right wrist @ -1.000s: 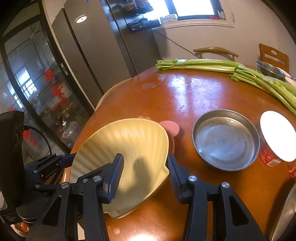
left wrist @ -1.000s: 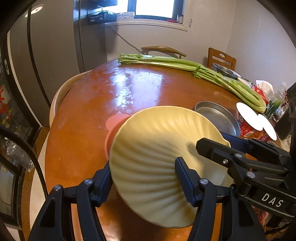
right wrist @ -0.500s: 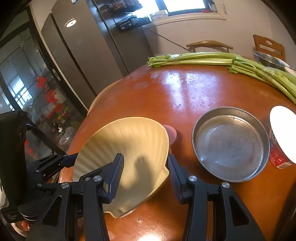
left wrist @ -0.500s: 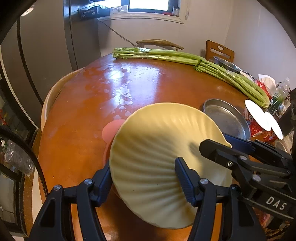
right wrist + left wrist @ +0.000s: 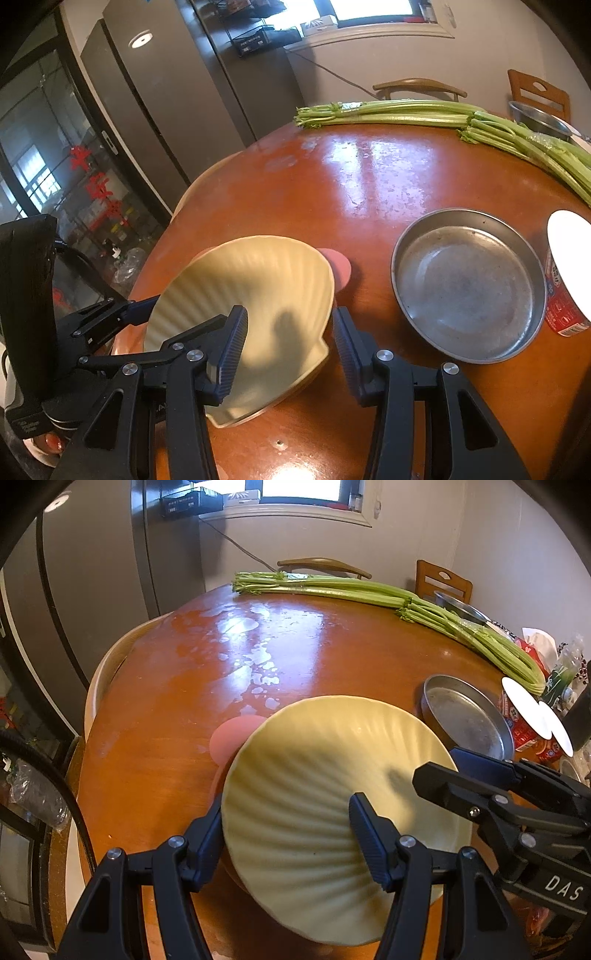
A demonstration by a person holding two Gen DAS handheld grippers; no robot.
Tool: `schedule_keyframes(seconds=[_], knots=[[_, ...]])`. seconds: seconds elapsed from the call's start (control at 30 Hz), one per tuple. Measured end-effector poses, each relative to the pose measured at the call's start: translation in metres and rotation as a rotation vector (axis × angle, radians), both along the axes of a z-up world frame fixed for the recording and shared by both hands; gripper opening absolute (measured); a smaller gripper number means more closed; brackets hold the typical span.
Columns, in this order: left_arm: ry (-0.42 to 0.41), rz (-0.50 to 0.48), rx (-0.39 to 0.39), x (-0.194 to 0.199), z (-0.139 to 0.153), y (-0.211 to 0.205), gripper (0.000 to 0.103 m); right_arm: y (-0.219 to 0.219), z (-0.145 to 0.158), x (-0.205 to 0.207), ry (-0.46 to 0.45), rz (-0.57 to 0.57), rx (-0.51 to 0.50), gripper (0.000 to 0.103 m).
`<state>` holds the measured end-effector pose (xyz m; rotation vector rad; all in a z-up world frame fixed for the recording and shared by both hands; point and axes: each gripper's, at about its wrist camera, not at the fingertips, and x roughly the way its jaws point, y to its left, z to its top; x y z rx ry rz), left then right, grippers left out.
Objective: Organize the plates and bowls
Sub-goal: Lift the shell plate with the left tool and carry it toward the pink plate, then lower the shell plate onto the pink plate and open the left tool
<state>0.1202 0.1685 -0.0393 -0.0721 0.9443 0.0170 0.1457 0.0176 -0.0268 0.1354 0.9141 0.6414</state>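
Both grippers, left gripper (image 5: 286, 836) and right gripper (image 5: 290, 349), are built of black arms, silver screws and ribbed blue pads (image 5: 231, 347); "DAS" is printed in white.

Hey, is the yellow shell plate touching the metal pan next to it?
Apart. The right wrist view shows a strip of bare table between the shell plate and the metal pan.

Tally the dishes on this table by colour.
cream shell plate: 1
pink dish: 1
steel dishes: 2
Total: 4
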Motion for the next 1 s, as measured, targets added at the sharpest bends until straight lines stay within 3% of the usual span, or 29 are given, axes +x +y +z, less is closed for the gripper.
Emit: schedule_keyframes(seconds=[0.2, 0.4, 0.7, 1.0], knots=[[-0.011, 0.023, -0.060, 0.001, 0.002, 0.014, 0.065, 0.005, -0.005, -0.003, -0.007, 0.014, -0.042, 0.050], [-0.004, 0.033, -0.048, -0.001, 0.000, 0.018, 0.064, 0.013, -0.009, -0.007, -0.007, 0.052, -0.052, 0.050], [-0.028, 0.048, -0.054, -0.004, 0.009, 0.019, 0.065, -0.002, -0.007, -0.006, 0.004, 0.022, -0.034, 0.050], [-0.047, 0.063, -0.003, -0.009, 0.017, 0.011, 0.066, -0.015, -0.003, -0.009, 0.000, 0.012, -0.025, 0.050]])
